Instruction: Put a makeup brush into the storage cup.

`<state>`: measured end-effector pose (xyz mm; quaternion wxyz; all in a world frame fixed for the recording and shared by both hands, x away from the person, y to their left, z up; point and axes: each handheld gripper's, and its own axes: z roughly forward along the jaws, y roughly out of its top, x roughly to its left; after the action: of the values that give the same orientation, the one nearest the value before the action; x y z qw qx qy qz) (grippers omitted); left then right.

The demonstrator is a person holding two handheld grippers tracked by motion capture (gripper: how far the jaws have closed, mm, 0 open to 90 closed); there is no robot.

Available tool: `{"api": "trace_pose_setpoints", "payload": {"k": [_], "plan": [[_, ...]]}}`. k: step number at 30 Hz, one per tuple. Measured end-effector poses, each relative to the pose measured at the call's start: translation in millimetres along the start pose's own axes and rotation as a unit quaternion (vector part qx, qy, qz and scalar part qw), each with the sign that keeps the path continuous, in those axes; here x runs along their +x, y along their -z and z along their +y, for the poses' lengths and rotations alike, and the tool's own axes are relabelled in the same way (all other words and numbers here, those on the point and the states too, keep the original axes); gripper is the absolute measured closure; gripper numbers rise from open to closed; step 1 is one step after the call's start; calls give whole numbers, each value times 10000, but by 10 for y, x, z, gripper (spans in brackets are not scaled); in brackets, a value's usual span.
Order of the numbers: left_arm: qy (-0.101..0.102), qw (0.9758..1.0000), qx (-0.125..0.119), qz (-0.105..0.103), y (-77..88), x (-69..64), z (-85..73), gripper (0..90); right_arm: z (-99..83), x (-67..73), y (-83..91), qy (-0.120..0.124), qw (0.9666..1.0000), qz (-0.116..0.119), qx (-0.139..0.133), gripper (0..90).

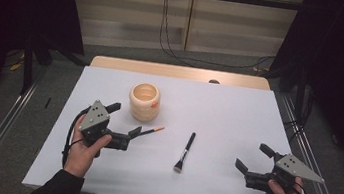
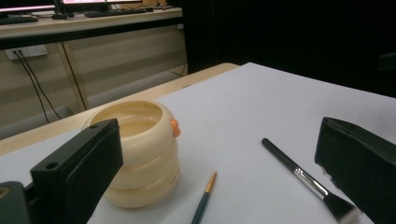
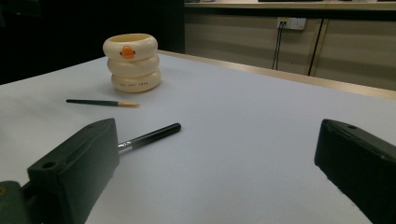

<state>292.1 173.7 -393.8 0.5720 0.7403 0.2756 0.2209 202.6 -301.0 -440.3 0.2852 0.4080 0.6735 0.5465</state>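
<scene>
Two brushes lie on the white worktop (image 1: 238, 116): a thin paintbrush (image 1: 151, 130) with an orange tip, just beside the cream ringed pot (image 1: 144, 102), and a black makeup brush (image 1: 184, 152) near the middle. The left hand-held gripper (image 1: 123, 123) sits low with its jaws spread wide, empty, right by the paintbrush's handle end. The right hand-held gripper (image 1: 254, 159) is wide open too, holding nothing, well apart from the makeup brush.

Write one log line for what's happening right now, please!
left gripper: open, near thin brush | right gripper: open, empty | flat brush: on table | cup: upright
</scene>
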Motion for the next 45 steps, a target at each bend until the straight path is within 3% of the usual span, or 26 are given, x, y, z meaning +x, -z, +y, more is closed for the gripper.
{"api": "trace_pose_setpoints", "payload": {"k": [1,8,10,13,14,20,25,30,32,34,38,40,45], "plan": [[11,10000,38,-13,-8,6,9,9,-1,3,-2,31,10000,-80,-45,0],[-26,9999,98,-77,-103,40,80,9,-3,9,0,-44,9999,-39,-94,0],[-18,9996,129,-259,-157,50,106,11,-3,9,2,-57,9999,-41,-100,0],[-142,9996,178,-179,-204,44,135,13,-1,2,-3,-87,9999,12,-125,0],[-66,9995,128,-271,-233,46,148,14,-1,4,-3,-90,9999,20,-116,0],[-303,9990,225,-239,-319,75,237,13,-2,10,1,-98,9999,40,-103,0],[-273,9992,212,-221,-404,111,289,13,-6,9,8,-85,9999,43,-84,0],[-384,9980,437,-264,-481,141,307,14,-8,7,15,-99,9999,14,-67,0],[-427,9975,543,-114,-510,151,321,14,-9,9,13,-98,9999,14,-70,0],[-325,9973,661,-15,-526,165,332,21,-10,10,13,-93,9999,12,-74,0],[-496,9950,850,-170,-553,198,330,17,-14,9,16,-81,9999,31,-53,0],[-464,9942,943,-241,-572,207,329,17,-14,7,16,-64,10000,24,-60,0],[-564,9887,1359,-299,-661,212,323,23,-12,11,12,-51,10000,31,-43,0]]}}
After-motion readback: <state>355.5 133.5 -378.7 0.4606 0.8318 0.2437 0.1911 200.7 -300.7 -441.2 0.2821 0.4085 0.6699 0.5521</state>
